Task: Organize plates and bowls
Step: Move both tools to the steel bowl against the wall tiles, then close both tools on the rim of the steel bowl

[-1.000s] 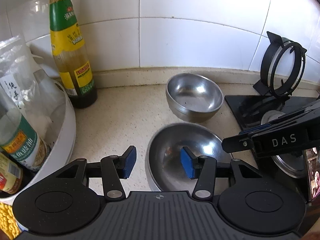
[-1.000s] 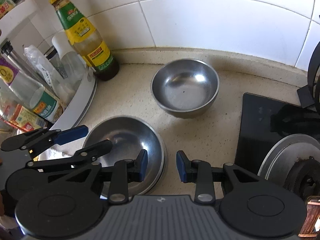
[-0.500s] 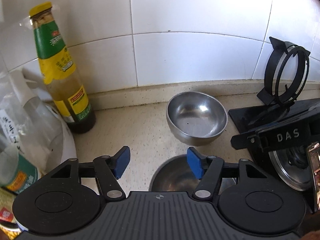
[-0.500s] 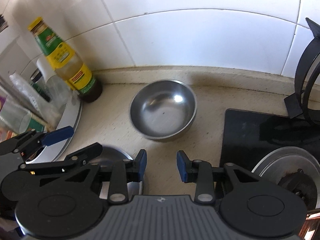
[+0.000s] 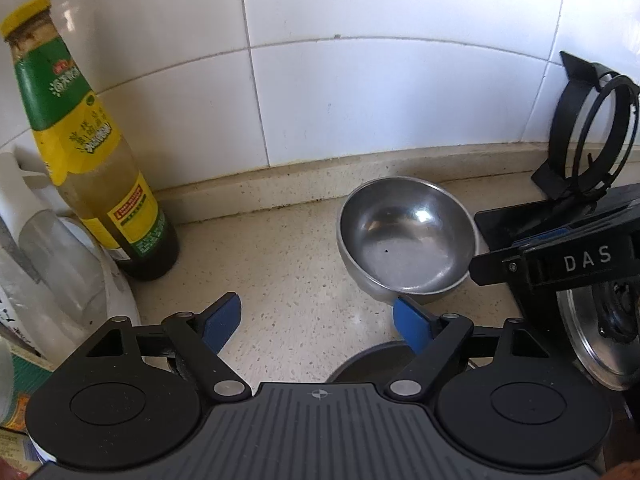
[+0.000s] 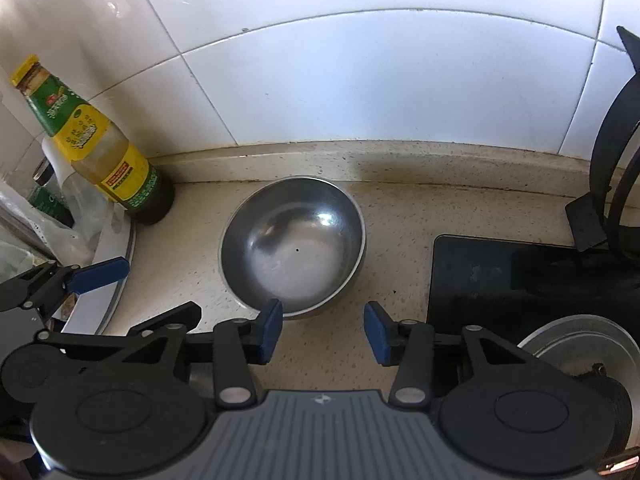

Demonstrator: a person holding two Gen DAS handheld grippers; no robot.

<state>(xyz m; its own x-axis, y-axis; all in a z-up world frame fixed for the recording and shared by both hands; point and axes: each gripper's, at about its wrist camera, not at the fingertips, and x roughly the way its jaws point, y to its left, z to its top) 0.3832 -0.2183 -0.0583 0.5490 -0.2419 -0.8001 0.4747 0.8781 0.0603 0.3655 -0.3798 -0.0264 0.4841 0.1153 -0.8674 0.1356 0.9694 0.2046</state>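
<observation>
A steel bowl [image 6: 293,245] sits upright on the speckled counter [image 6: 192,240], near the tiled wall [image 6: 360,80], between a sauce bottle [image 6: 96,152] on its left and a black stove [image 6: 532,280] on its right. The right gripper [image 6: 323,330] hovers just in front of the bowl, blue pads spread and holding nothing. The left gripper [image 5: 318,320] hangs left of and in front of the bowl [image 5: 408,236], jaws wide and empty. A second bowl's rim [image 5: 372,362] peeks out under that gripper.

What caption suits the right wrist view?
Open right claw before a steel bowl on the counter, sauce bottle left.
</observation>
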